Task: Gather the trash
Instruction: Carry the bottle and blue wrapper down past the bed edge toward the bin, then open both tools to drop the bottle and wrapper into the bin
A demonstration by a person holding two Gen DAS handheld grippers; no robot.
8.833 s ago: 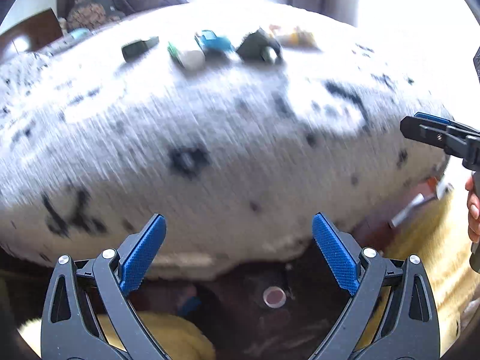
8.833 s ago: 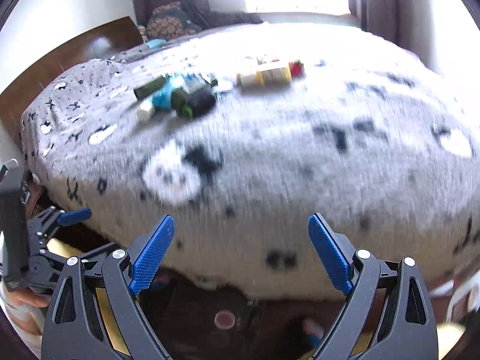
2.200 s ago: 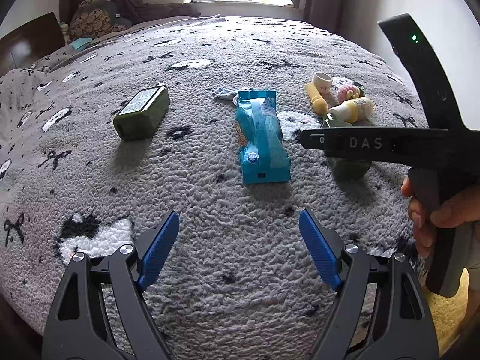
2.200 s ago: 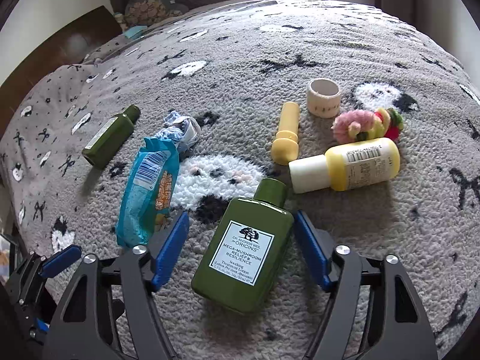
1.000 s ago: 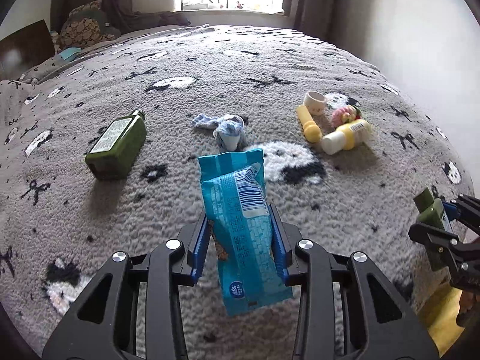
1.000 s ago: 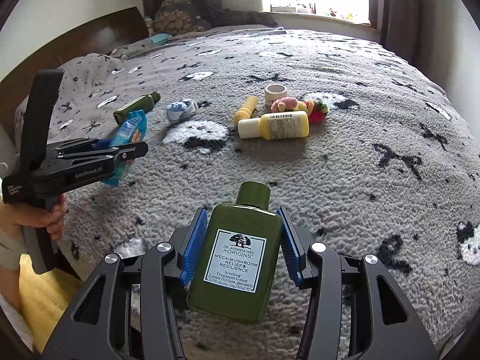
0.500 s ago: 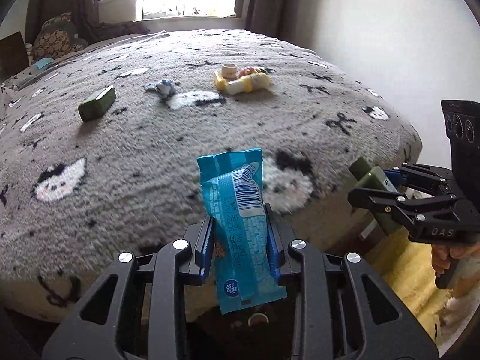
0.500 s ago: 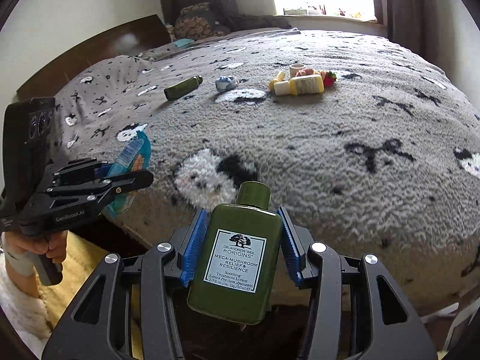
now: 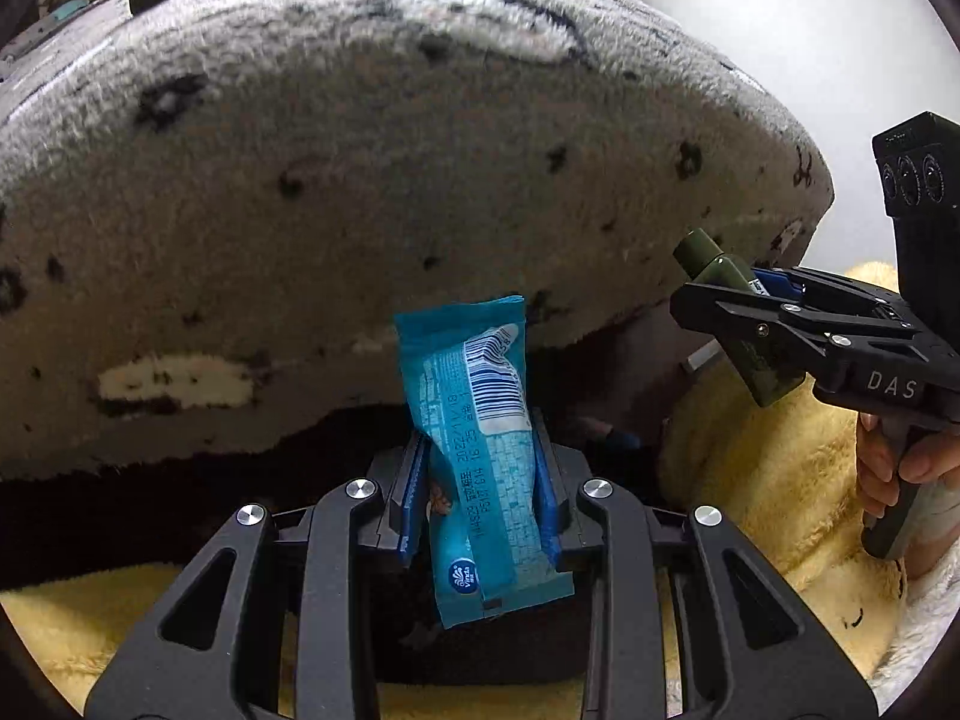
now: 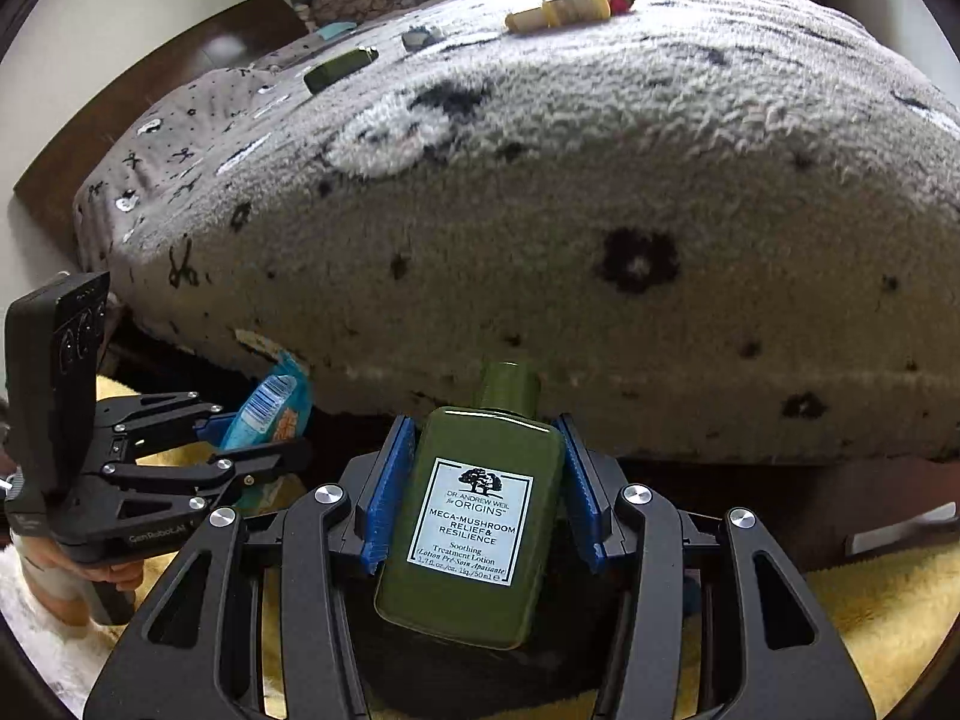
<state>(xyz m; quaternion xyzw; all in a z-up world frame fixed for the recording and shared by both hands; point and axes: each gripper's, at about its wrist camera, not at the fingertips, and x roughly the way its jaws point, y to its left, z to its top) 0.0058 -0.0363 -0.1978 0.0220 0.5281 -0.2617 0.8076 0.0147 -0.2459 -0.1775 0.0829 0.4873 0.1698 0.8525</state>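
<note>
Two hand-held grippers, each holding a piece of trash below the near edge of a bed.

The left hand-held gripper (image 9: 480, 498) clamps a blue wrapper (image 9: 480, 450); the right hand-held gripper (image 10: 477, 486) clamps a green lotion bottle (image 10: 474, 516), beside the grey bed (image 10: 600, 180).

Bed: covered by a grey fleece blanket (image 10: 600, 180) with black marks.
On it: a green bottle (image 10: 340, 70), a yellow bottle (image 10: 573, 8), a crumpled blue-white scrap (image 10: 420, 36).
Floor: yellow rug (image 9: 774, 468).
</note>
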